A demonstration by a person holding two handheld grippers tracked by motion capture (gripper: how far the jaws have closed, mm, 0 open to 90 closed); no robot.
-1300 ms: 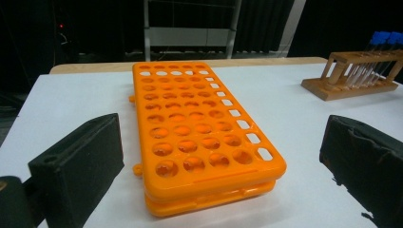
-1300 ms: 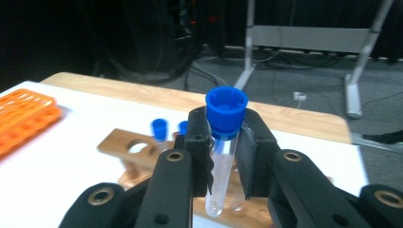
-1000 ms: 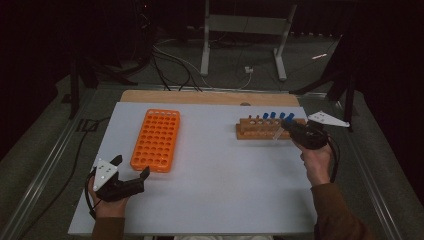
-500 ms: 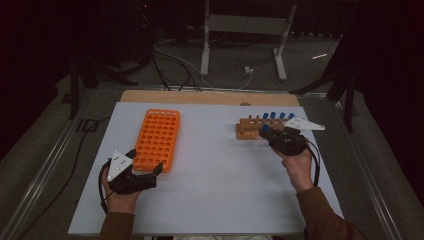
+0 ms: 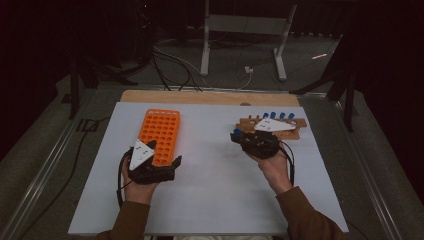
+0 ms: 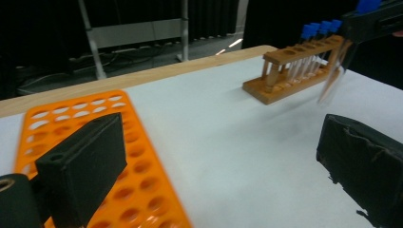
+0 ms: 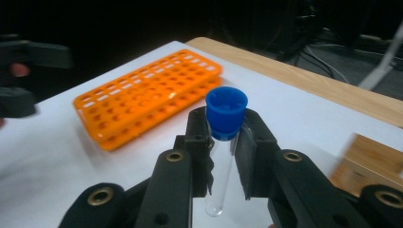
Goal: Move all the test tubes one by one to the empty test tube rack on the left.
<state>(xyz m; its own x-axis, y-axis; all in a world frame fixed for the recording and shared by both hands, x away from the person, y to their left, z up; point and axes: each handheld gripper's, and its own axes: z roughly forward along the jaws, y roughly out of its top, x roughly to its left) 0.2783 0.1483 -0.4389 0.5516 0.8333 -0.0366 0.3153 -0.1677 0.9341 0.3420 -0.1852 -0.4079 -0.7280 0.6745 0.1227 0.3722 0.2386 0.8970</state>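
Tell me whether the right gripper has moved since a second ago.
Yes. The right gripper, holding a blue-capped tube, has moved left along the wooden rack, toward the orange rack.

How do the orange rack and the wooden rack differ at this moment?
The orange rack is a flat plastic grid with many rows of holes, all empty; the wooden rack is a single-row stand holding blue-capped tubes. The orange rack lies by the left gripper, the wooden rack behind the right gripper. Both sit on the white table.
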